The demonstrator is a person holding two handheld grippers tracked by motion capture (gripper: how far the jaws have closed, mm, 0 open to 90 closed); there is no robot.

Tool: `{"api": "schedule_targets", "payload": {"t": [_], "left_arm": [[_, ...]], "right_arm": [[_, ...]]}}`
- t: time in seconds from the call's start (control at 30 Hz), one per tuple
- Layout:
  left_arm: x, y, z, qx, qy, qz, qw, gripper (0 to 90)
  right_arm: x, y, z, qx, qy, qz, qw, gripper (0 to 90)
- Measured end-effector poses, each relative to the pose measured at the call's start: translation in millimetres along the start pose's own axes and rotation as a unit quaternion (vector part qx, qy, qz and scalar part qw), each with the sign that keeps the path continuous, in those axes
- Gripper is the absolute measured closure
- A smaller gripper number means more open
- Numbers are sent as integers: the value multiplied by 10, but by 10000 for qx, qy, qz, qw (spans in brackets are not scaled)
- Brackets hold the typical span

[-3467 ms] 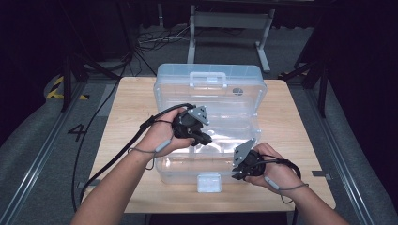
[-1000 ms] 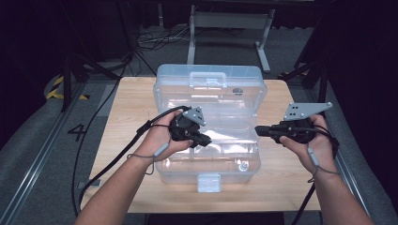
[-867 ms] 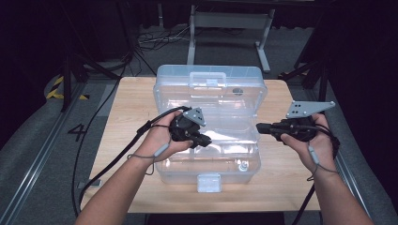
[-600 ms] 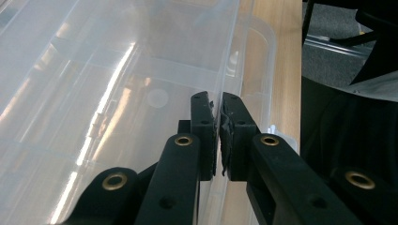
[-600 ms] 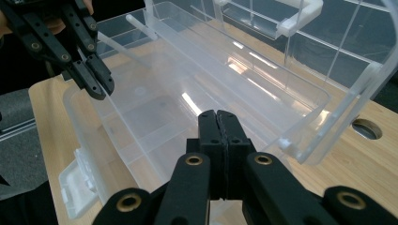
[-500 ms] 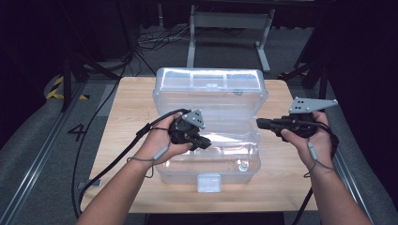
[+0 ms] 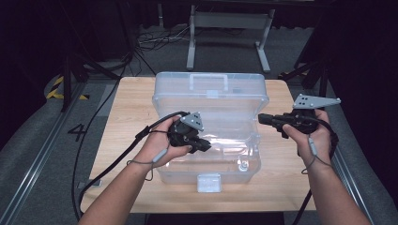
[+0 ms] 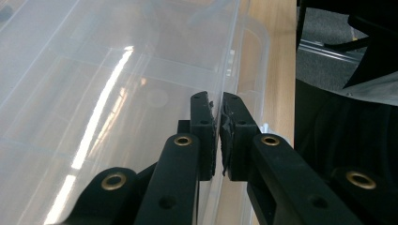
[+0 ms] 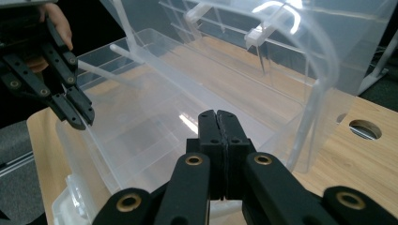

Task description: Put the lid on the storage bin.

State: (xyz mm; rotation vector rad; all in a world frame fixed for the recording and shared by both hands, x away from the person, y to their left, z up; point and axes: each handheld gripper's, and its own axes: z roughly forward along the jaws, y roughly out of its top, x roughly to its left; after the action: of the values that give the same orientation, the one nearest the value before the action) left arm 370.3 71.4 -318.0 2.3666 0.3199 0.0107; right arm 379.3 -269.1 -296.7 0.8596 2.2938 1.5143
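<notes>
- Clear plastic storage box [image 7: 211, 136]: set at the middle of the wooden tabletop [image 7: 126, 112], its lid [image 7: 211, 89] raised at the far side, with a handle along the top edge.
- Latch [image 7: 209, 182]: seen on the near wall of the box, facing the person.
- Left gripper [image 7: 204, 145]: held over the left part of the open box; in the left gripper view [image 8: 219, 133] the jaws are nearly together, with the thin clear wall of the box caught in the narrow gap between them.
- Right gripper [image 7: 263, 118]: held level just outside the right wall of the box, pointed toward it; in the right gripper view [image 9: 219, 122] the jaws are pressed fully together, with nothing between them.
</notes>
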Motion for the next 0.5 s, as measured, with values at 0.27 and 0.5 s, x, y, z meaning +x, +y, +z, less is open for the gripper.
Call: {"api": "schedule_targets", "payload": {"t": [0.27, 0.5], "left_arm": [[-17, -7, 14, 92, -41, 38, 9999, 844], [-58, -23, 26, 135, 29, 62, 9999, 842]], "right_arm": [[-32, -20, -3, -81, -57, 86, 9999, 900], [-69, -39, -36, -230, -73, 206, 9995, 900]]}}
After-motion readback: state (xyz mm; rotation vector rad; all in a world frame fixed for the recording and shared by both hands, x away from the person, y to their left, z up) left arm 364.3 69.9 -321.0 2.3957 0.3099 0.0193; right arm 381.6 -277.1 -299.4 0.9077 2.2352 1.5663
